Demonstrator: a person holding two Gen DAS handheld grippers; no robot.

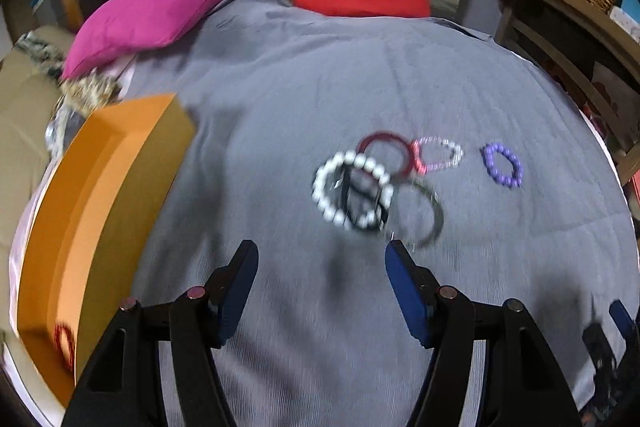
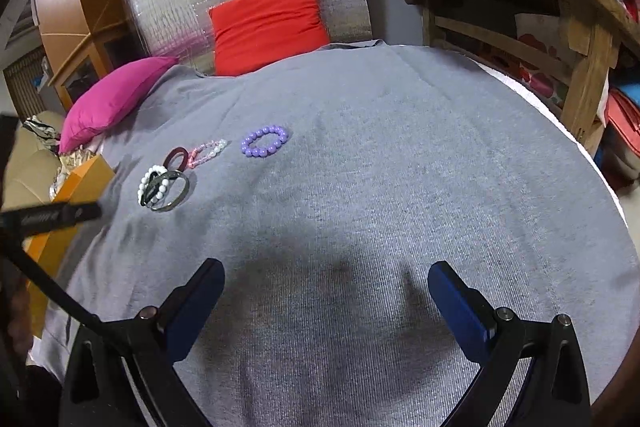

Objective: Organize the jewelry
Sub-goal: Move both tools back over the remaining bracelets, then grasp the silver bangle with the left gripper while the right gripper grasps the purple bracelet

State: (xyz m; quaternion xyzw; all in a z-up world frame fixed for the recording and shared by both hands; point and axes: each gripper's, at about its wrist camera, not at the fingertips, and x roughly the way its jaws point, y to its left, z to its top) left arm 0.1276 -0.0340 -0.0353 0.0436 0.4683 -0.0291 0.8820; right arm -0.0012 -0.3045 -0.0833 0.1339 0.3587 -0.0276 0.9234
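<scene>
Bracelets lie clustered on the grey bedcover (image 2: 360, 155), white bead bracelet (image 1: 352, 193) at twelve o'clock from the left gripper (image 1: 322, 257), whose jaws gape wide and empty, likely lining up a pick for the orange box (image 1: 100, 195) at nine o'clock. Right gripper (image 2: 326, 279) waits spread, empty, purple bracelet (image 2: 265, 141) at eleven.

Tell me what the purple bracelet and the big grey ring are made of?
The purple bracelet looks like smooth, glossy round beads, probably plastic, since each bead shows a small bright highlight. The big grey bangle looks like metal: a thin, stiff hoop with a dull silvery sheen. Neither can be told for sure from the look alone.
</scene>
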